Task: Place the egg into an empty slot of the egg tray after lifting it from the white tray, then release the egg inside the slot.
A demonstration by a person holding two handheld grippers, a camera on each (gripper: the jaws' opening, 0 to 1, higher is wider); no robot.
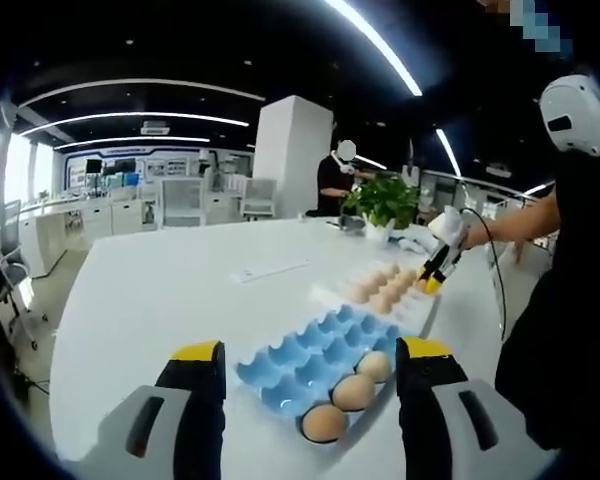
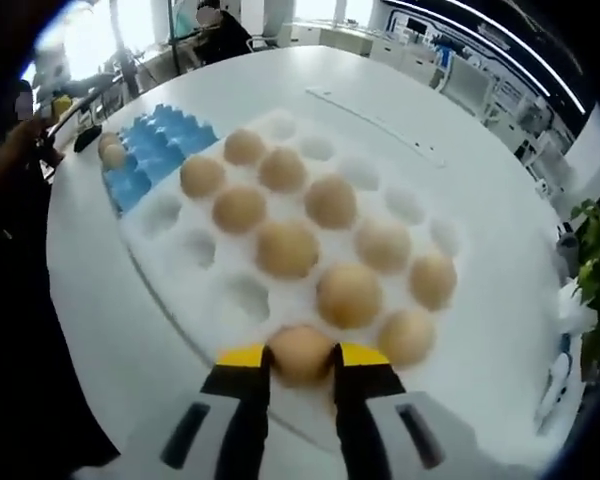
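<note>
An egg (image 2: pixel 300 352) is pinched by the right gripper (image 2: pixel 300 368) at the white tray (image 2: pixel 195 292) edge. The left gripper (image 1: pixel 311 362) is held spread — above the blue egg tray (image 1: pixel 310 357).

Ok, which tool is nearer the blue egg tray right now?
Left. The left tool hangs open just above the blue egg tray; the right tool is over the white tray, gripping an egg.

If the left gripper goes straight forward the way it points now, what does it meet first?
Most likely the blue egg tray. It lies right between and ahead of the left gripper fingers, and the three brown eggs in its nearest row come first. Depth is unclear, so the gripper may pass just above them.
</note>
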